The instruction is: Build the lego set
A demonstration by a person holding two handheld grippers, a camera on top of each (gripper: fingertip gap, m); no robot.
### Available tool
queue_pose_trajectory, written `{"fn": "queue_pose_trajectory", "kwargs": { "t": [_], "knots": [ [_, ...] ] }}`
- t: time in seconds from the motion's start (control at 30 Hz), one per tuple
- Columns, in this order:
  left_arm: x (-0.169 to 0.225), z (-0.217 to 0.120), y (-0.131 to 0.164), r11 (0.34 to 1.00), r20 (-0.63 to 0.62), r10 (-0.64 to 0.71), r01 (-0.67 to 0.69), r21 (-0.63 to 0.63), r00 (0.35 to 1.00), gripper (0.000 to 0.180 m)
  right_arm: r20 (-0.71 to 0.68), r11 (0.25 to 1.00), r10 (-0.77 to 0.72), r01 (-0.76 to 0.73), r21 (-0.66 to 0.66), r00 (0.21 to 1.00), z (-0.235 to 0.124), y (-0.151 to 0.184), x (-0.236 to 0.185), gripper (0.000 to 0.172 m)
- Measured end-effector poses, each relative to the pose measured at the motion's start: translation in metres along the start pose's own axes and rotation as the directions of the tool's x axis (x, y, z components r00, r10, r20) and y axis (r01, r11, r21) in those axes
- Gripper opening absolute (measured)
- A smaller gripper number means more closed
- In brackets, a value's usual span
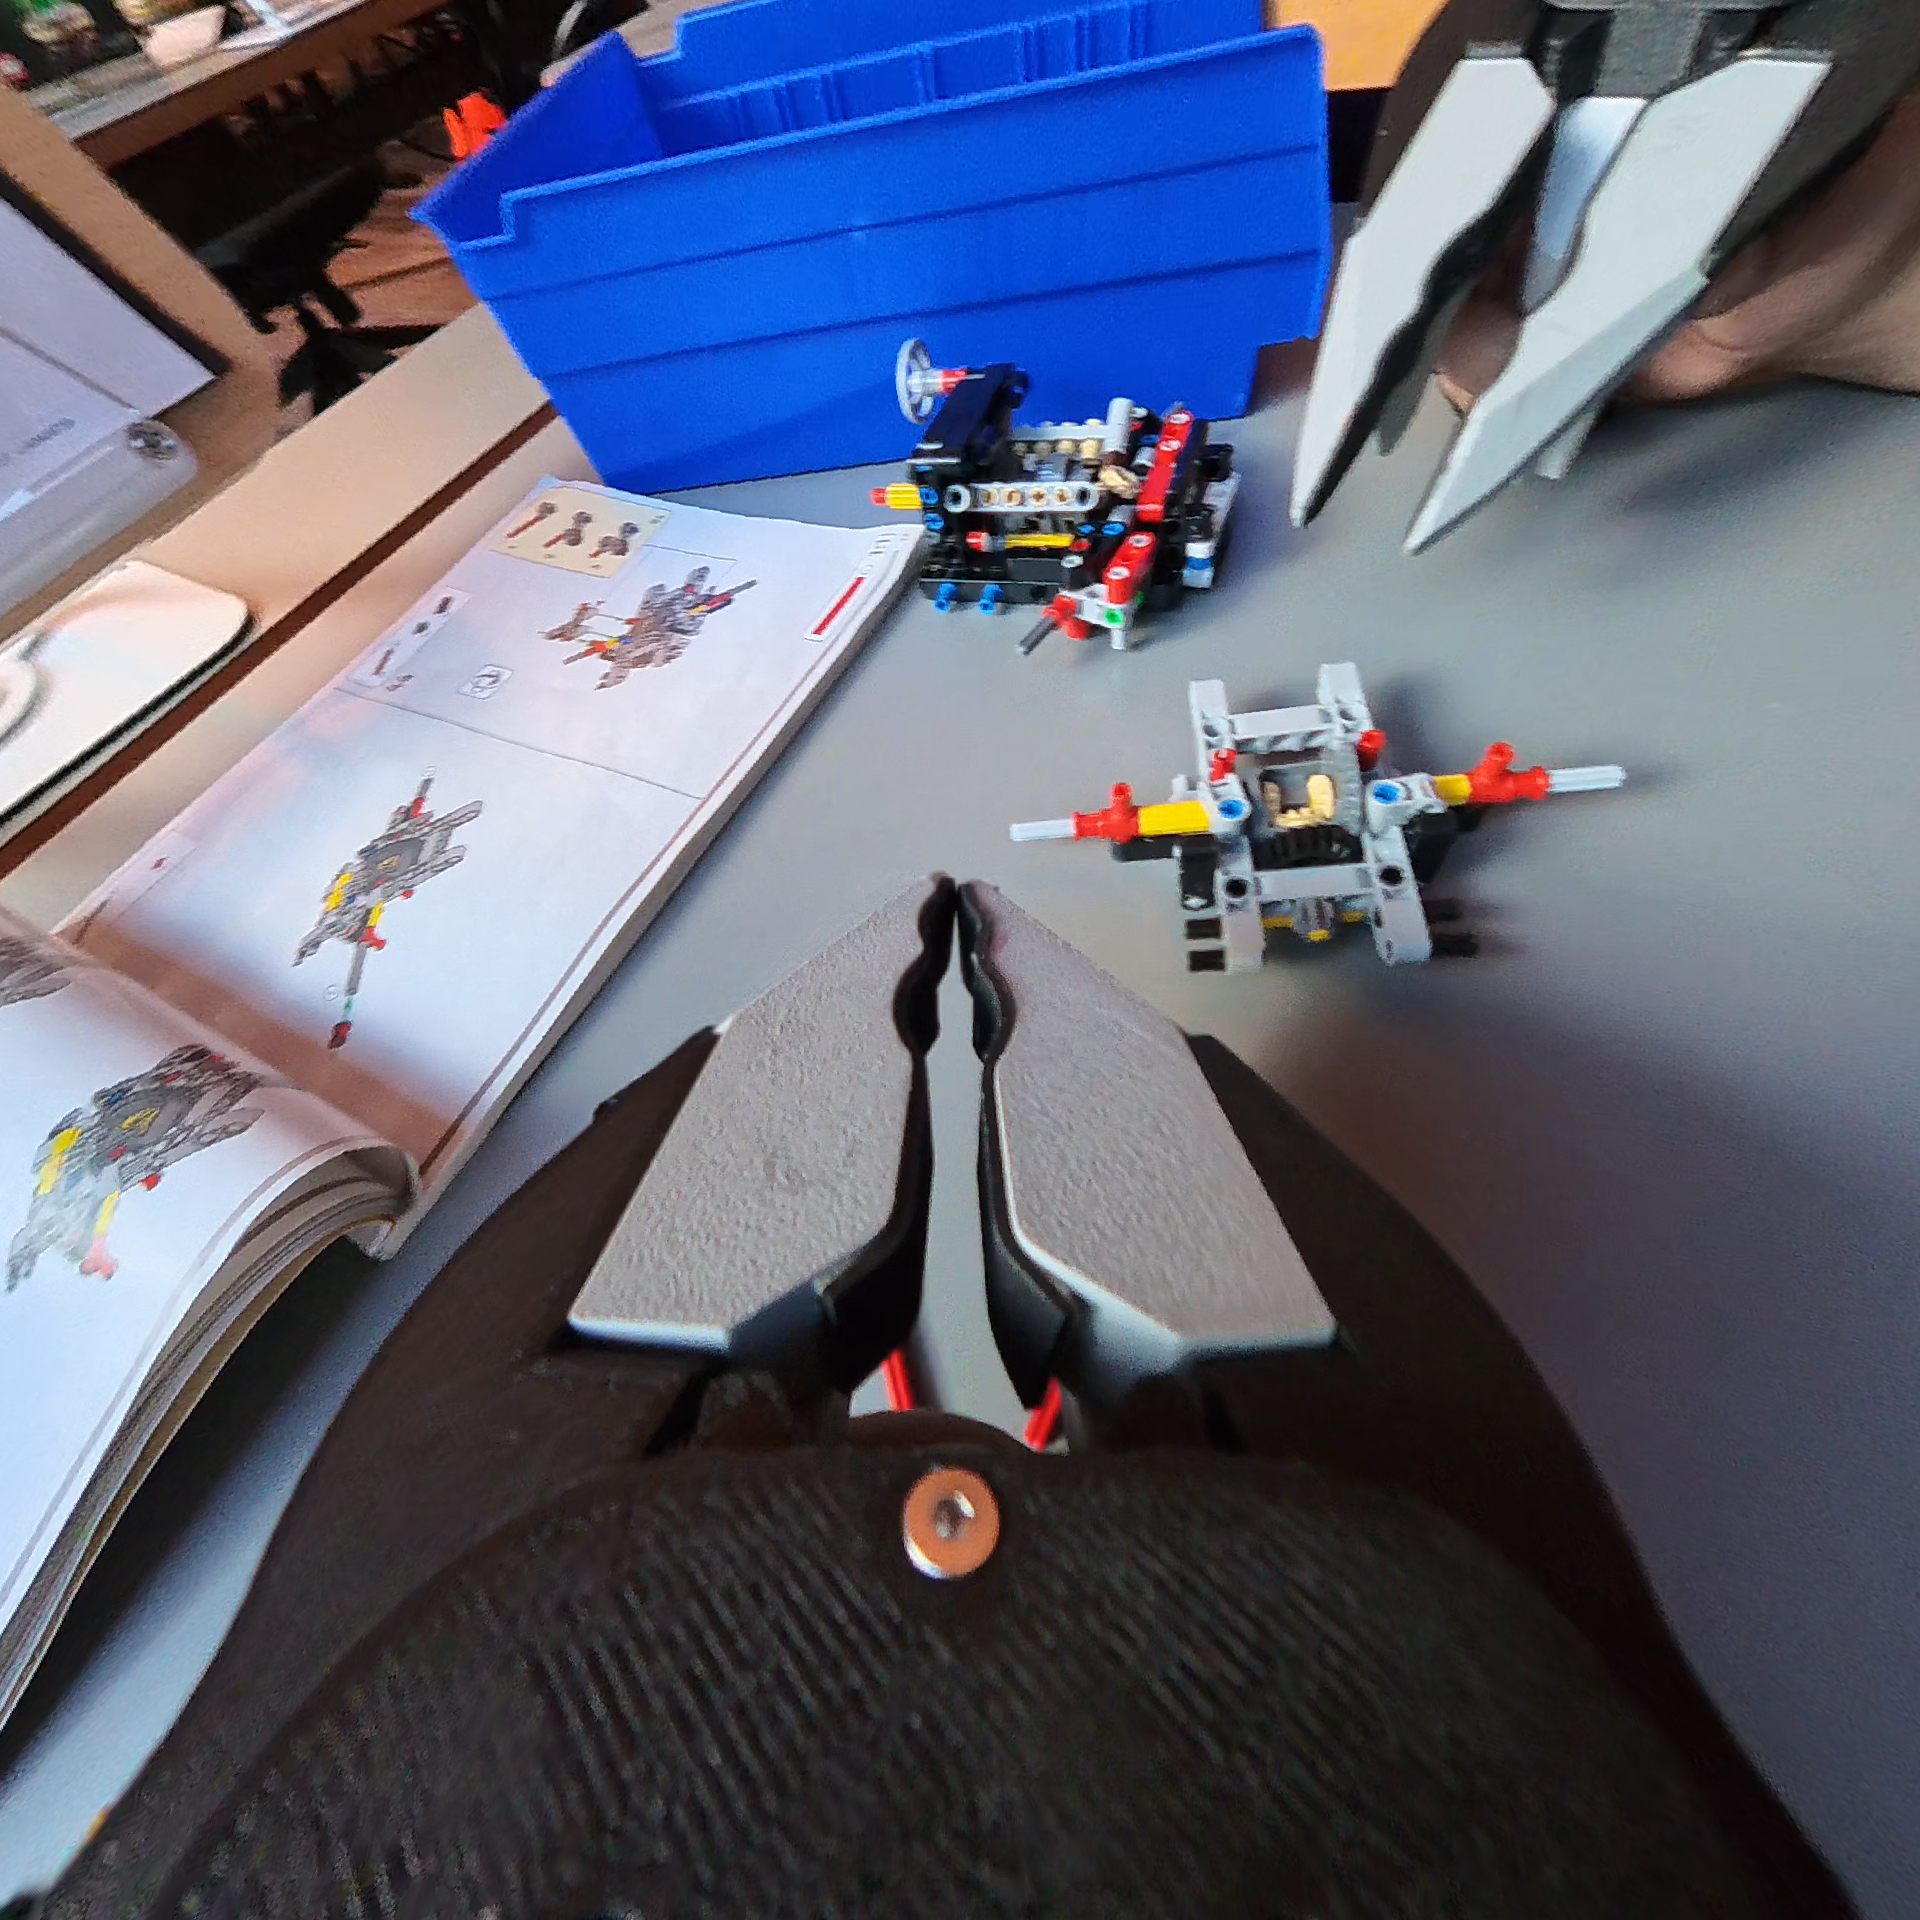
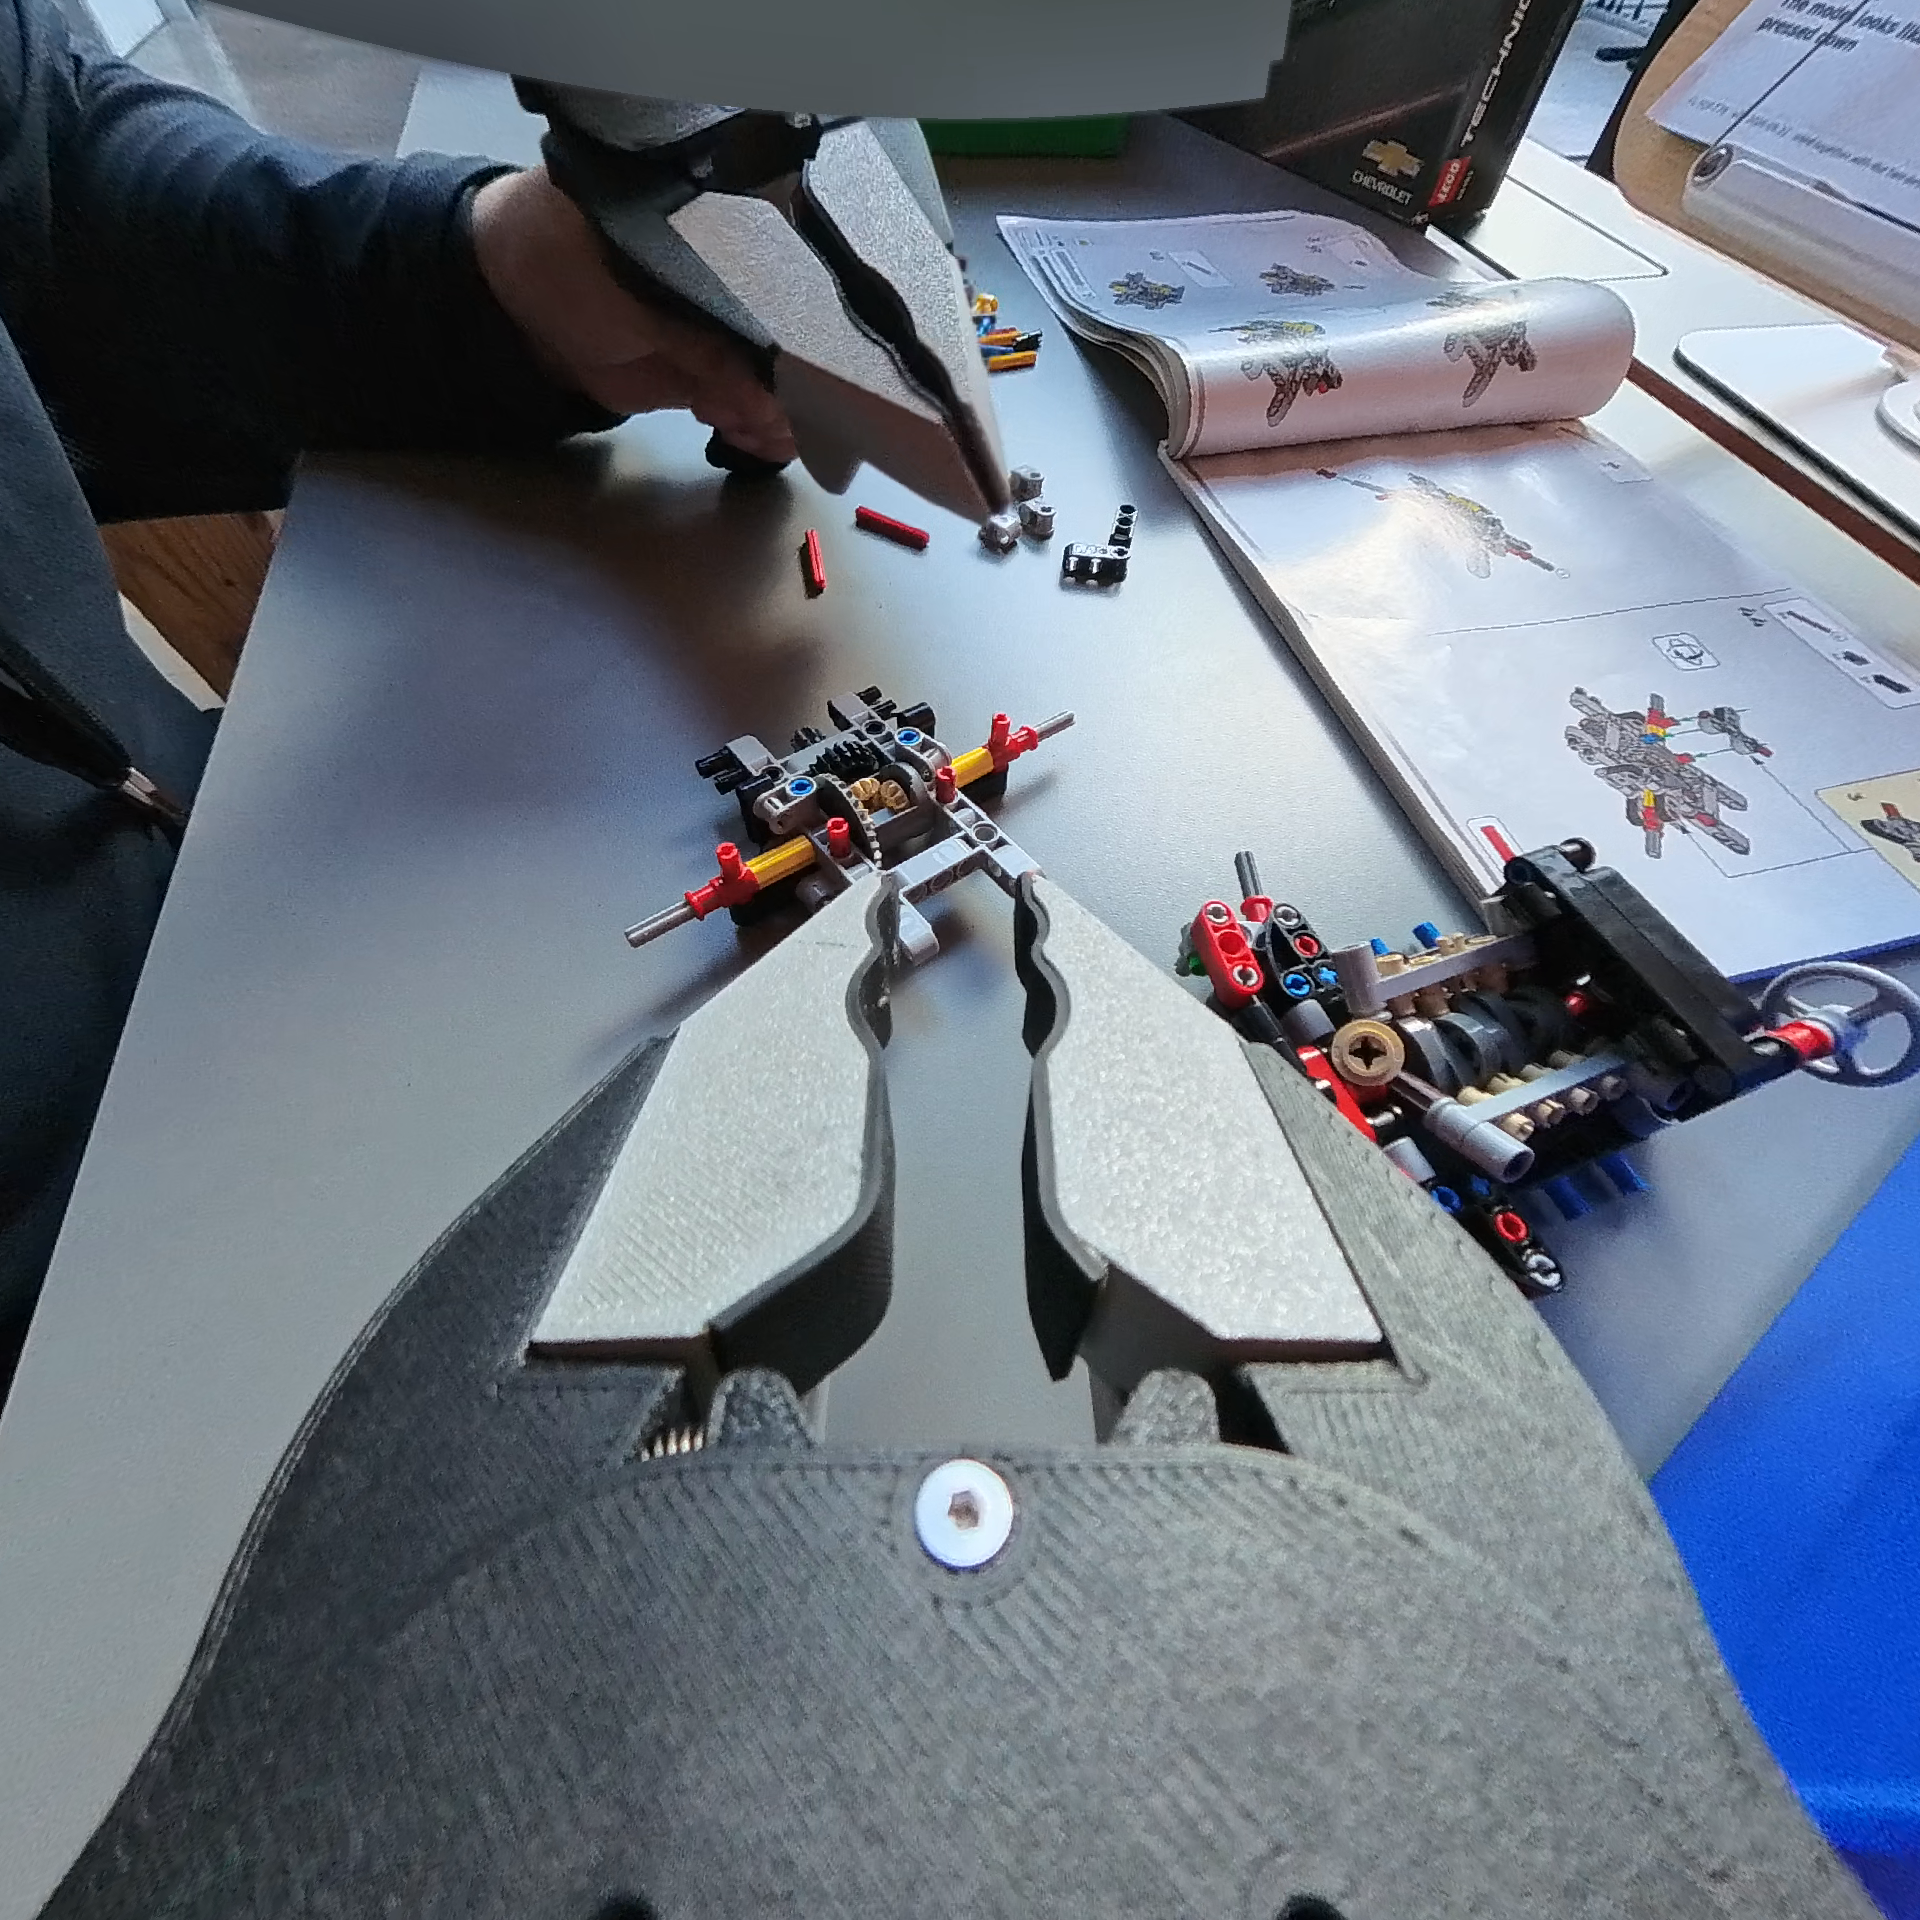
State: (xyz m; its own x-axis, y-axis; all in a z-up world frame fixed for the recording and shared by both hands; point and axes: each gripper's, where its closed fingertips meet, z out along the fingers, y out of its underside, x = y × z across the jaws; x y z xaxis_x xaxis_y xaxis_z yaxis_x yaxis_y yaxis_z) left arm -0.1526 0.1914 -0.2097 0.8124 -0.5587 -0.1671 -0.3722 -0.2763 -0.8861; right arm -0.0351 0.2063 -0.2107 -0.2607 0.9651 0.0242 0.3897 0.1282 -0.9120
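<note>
My left gripper is shut, and I see nothing between its pads. In the right wrist view the left gripper points down with its tips right at a few small grey connectors on the grey table. My right gripper is open. A small grey axle assembly with yellow and red parts lies just beyond its tips. The left wrist view shows the right gripper hovering clear of that assembly, not touching it.
A larger black assembly with a grey wheel sits before a blue bin. An open instruction booklet lies alongside. Two red pins and a black angled piece lie loose. A dark box stands behind. Spacing between my two grippers at the tips: around 12 cm.
</note>
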Motion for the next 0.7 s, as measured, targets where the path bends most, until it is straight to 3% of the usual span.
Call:
{"fn": "queue_pose_trajectory", "kwargs": {
  "t": [0.23, 0.7],
  "knots": [
    [0.04, 0.003, 0.005, 0.998, -0.21, 0.024, -0.036, -0.054, 0.977, 0.001, 0.001, 1.0, -0.014, 0.014, -0.027, 1.0, 0.003, 0.003, -0.001, 0.02],
    [0.057, 0.013, 0.026, 0.972, -0.267, 0.084, -0.138, -0.19, 0.96, 0.007, -0.035, 0.989, -0.086, 0.081, -0.128, 0.996, 0.013, 0.015, -0.003, 0.021]
  ]
}}
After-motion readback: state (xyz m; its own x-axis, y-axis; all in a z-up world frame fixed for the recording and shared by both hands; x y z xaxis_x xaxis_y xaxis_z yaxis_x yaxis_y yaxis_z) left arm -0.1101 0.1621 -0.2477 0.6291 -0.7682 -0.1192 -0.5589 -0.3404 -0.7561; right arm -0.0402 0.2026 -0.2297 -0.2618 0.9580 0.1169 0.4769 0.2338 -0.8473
